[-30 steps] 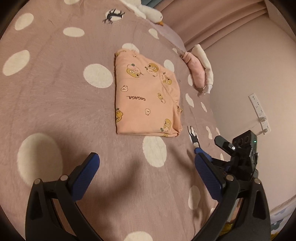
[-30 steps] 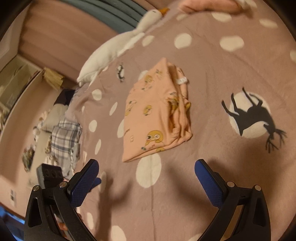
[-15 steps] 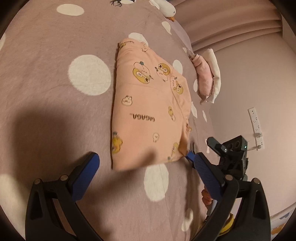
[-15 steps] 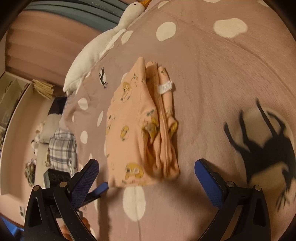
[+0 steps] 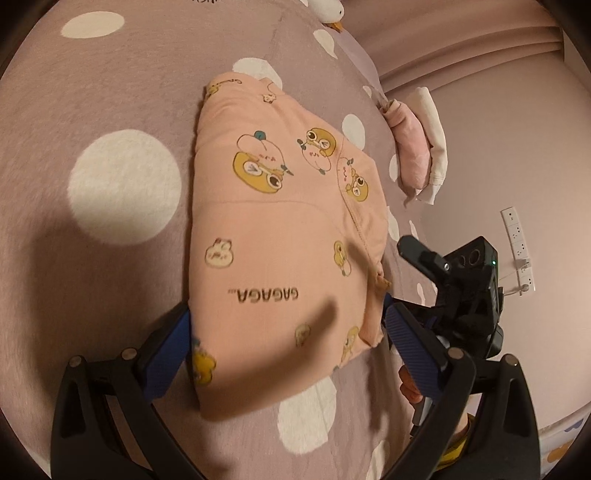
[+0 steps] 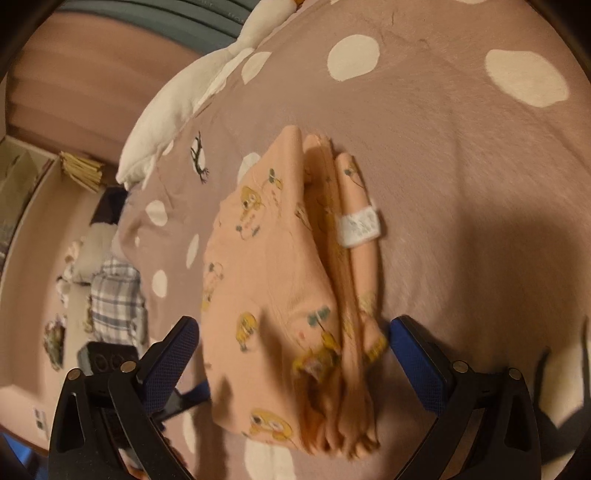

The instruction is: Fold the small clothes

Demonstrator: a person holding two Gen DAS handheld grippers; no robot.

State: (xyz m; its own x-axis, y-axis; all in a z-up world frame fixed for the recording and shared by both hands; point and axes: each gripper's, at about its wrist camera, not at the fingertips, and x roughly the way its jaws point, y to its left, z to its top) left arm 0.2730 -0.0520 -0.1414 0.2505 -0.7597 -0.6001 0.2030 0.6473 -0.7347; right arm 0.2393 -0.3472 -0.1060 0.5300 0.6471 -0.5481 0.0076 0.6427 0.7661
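Left wrist view, surface: mauve bedspread (image 5: pixel 110 92) w/ big white dots, soft and a bit rumpled; shadow of my rig falls across the near part.
Room, left cam: pink wall w/ white power strip (image 5: pixel 517 243) on the right; pink-and-white folded cloth (image 5: pixel 421 151) at the bed's far right edge; head of a white plush goose (image 5: pixel 328 11) at top.
Room, right cam: goose body (image 6: pixel 184 110) lies along the far edge of the bed; plaid cloth (image 6: pixel 118 295) and other clutter on the floor beyond, blurred; grey curtain at top.
Task item: peach garment (image 5: pixel 280 236), folded into a rectangle, cartoon prints and "GAGAGA" lettering, flat on the spread mid-bed. From the right cam (image 6: pixel 280 295) I see its stacked folded edges and a white label (image 6: pixel 360 225) on the side facing me.
Left gripper (image 5: pixel 288 343): fingers wide apart, blue pads either side of the garment's near end; left pad (image 5: pixel 166 358) just beside the cloth's corner, maybe touching, can't tell. Nothing clamped.
Right gripper (image 6: pixel 291 358): fingers also wide apart, straddling the near end of the folded stack; pads near the cloth, contact unclear bc of blur. Nothing clamped.
Each other: right unit shows in left cam, just beside the garment's right edge; left unit shows low-left in right cam.
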